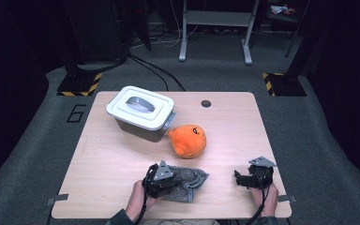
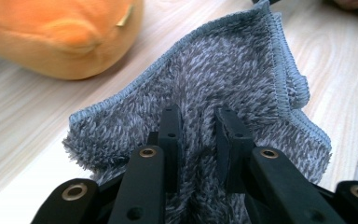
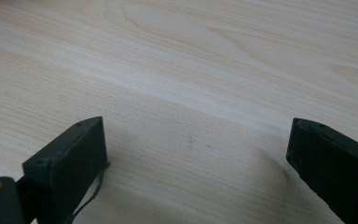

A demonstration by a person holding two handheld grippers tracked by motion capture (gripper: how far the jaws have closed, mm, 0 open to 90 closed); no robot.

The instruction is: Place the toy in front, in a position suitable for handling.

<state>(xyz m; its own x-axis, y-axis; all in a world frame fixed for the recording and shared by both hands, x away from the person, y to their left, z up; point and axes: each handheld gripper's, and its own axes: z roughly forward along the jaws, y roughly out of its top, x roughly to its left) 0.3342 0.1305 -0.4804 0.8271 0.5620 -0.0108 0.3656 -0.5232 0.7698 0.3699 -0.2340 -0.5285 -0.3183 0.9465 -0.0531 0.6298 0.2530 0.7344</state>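
- Between your left gripper's [image 2: 198,122] jaws sits a fold of the grey towel [image 2: 223,79]; the two black jaws stand close together and pinch the pile, clamped on it.
- From the pinch, the towel's stitched edge rises ahead of the jaws and runs off to both sides in the left gripper view.
- Seen from the high view, your left gripper [image 1: 161,179] rests at the near edge of the table [image 1: 122,164], with the towel [image 1: 190,180] spread out just beside it toward the middle.
- Your right gripper [image 1: 243,179] is well apart from the towel, at the near right of the table; its jaws [image 3: 191,154] stand wide apart over bare wood, with nothing between them.
- Count: one grey towel, one orange plush toy [image 1: 188,140], one white lidded box [image 1: 141,111], two grippers.
- Just beyond the towel lies the plush toy, and its far left side is next to the box's near corner.
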